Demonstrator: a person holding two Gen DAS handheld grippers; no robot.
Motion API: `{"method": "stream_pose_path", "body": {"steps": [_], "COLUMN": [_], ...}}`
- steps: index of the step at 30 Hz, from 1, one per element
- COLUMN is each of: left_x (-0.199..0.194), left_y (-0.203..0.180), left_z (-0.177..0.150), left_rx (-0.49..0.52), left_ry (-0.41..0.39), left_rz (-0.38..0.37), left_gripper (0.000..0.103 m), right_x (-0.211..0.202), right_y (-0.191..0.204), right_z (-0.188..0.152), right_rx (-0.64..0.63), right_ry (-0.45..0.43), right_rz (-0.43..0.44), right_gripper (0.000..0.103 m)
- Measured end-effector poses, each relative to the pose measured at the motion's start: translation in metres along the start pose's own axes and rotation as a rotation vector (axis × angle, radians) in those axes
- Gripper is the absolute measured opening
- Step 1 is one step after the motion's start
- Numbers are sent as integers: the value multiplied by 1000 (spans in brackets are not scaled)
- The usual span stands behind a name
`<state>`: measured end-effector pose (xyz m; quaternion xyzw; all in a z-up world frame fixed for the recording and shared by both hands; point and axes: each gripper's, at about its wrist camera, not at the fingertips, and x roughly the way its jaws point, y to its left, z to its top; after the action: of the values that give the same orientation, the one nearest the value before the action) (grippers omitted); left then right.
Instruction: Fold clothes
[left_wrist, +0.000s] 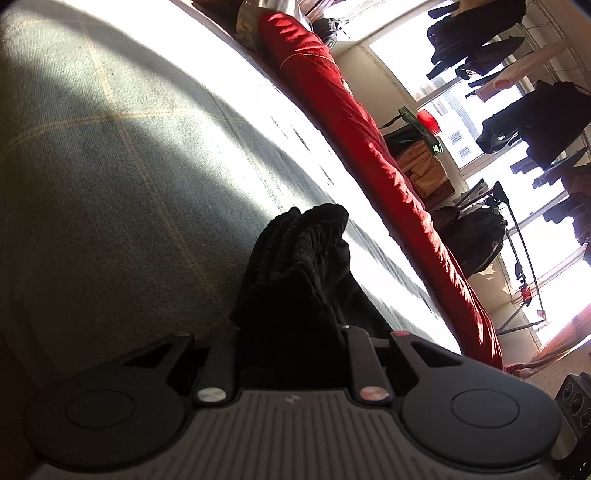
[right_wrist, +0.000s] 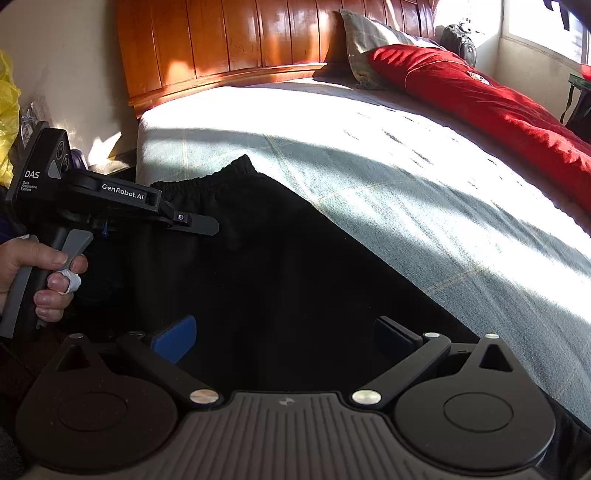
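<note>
black pants (right_wrist: 258, 258) clamped in left gripper (left_wrist: 291, 332)

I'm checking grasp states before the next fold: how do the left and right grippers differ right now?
The left gripper is shut on the black garment, bunched cloth filling the space between its fingers; the right gripper is open, jaws wide apart, holding nothing. The left grips at the elastic waistband end; the right hovers over the garment's flat dark middle. Both are the same black handheld design, and both are over the bed.
</note>
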<state>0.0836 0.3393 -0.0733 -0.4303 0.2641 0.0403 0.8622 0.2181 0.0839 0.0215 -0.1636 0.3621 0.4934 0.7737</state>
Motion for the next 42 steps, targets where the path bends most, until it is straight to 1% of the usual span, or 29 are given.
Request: {"method": "stream_pose_path", "body": {"steps": [3,4,10,12,15,16,19,20,23,27,29,34,42], "left_x": [-3,-4,-7,-7,-5,-4,-1,-1,2,3,3,4,6], "left_y": [-4,-3,4,6,11,13,17,19,22,25,25,25,23], "left_z": [1,0,-2,-3,-3,-3,-3,-3,-4,-5,-5,-5,-4], "left_rx": [27,29,32,30,14,9,-3,-8,-18,-28,-33,-37,-36], "left_ry": [-3,-2,6,11,21,25,35,37,41,44,46,47,49], "left_rz": [-5,-8,-23,-28,-33,-35,-41,-44,-50,-59,-61,-62,-63], "left_gripper": [17,17,17,17,17,17,17,17,17,17,17,17,17], "right_x": [5,8,25,29,36,39,46,49,62,74,72,61,48], "right_y": [-13,-20,-68,-80,-93,-96,-103,-105,-112,-113,-109,-100,-80], "right_z": [5,6,11,13,18,19,22,23,20,17,18,10,-8], "right_rx": [106,159,549,635,701,727,791,815,867,888,884,902,952], "right_ry": [-23,-28,-50,-60,-71,-70,-81,-82,-72,-66,-65,-30,29], "right_rz": [49,66,222,232,225,235,267,265,226,215,213,227,296], "right_gripper": [103,103,103,103,103,103,103,103,103,103,103,103,103]}}
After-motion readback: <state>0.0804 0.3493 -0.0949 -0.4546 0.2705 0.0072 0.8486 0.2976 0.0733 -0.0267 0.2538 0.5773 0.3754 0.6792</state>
